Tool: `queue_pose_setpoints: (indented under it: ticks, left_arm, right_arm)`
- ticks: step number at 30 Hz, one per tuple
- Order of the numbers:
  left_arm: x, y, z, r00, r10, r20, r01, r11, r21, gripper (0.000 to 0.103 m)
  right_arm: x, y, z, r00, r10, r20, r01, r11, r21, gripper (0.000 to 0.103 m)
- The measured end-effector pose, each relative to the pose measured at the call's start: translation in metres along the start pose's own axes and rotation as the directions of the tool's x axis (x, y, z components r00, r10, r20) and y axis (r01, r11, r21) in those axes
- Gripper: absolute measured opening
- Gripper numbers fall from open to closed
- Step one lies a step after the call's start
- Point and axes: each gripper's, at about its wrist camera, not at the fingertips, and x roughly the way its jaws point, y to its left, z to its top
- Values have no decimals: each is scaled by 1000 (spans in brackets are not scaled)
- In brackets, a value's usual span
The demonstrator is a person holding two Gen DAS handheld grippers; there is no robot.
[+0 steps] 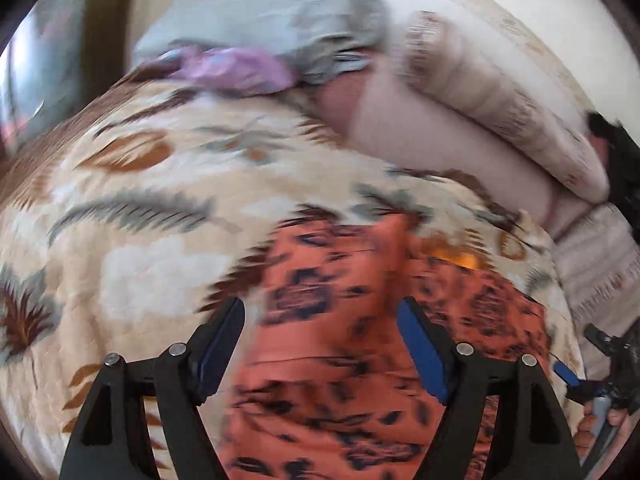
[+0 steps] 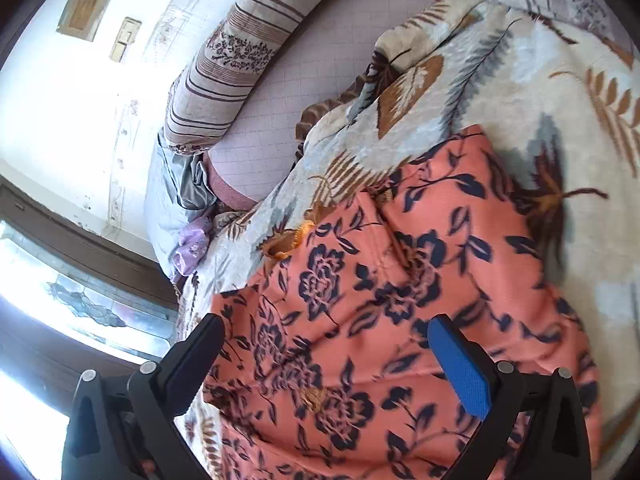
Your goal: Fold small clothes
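An orange garment (image 1: 344,360) with a dark flower print lies spread on a cream blanket (image 1: 132,240) patterned with brown and grey leaves. In the right wrist view the same garment (image 2: 400,300) covers the lower middle of the blanket (image 2: 560,92), with a seam or fold running up its centre and a bit of yellow-orange trim at its upper left edge.

The left gripper (image 1: 320,340) hangs over the garment with its jaws spread wide, nothing between them; the left wrist view is blurred, so I cannot tell whether the fingertips touch the cloth. The right gripper (image 2: 324,356) is also spread wide above the garment, its blue-padded finger (image 2: 460,364) over the print and its other finger near the garment's left edge. It grips nothing.

Beyond the garment, past the far edge of the blanket, a pale pink sheet (image 2: 320,52) shows, and a striped pillow (image 2: 240,52) lies along it. A grey-blue pillow (image 1: 256,28) sits further from the garment, with a small lilac cloth (image 1: 232,68) bunched against it. In the right wrist view, a window (image 2: 60,300) lies left of the garment.
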Motion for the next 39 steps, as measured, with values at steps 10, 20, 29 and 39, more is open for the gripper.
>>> queue_pose_setpoints:
  ticks: [10, 20, 29, 39]
  left_arm:
    - [6, 90, -34, 999, -20, -36, 12, 978, -208, 79]
    - [-18, 90, -14, 996, -52, 67, 66, 973, -220, 80]
    - [53, -2, -3, 997, 37, -61, -34, 998, 49, 83]
    - [95, -4, -34, 986, 153, -72, -138, 974, 177, 97]
  right_arm:
    - [97, 14, 24, 930, -351, -110, 349, 936, -36, 15]
    - [-17, 96, 1, 899, -405, 168, 437, 855, -280, 35]
    - [-17, 1, -14, 906, -419, 56, 422, 901, -97, 99]
    - [54, -9, 6, 986, -114, -122, 109, 993, -46, 100]
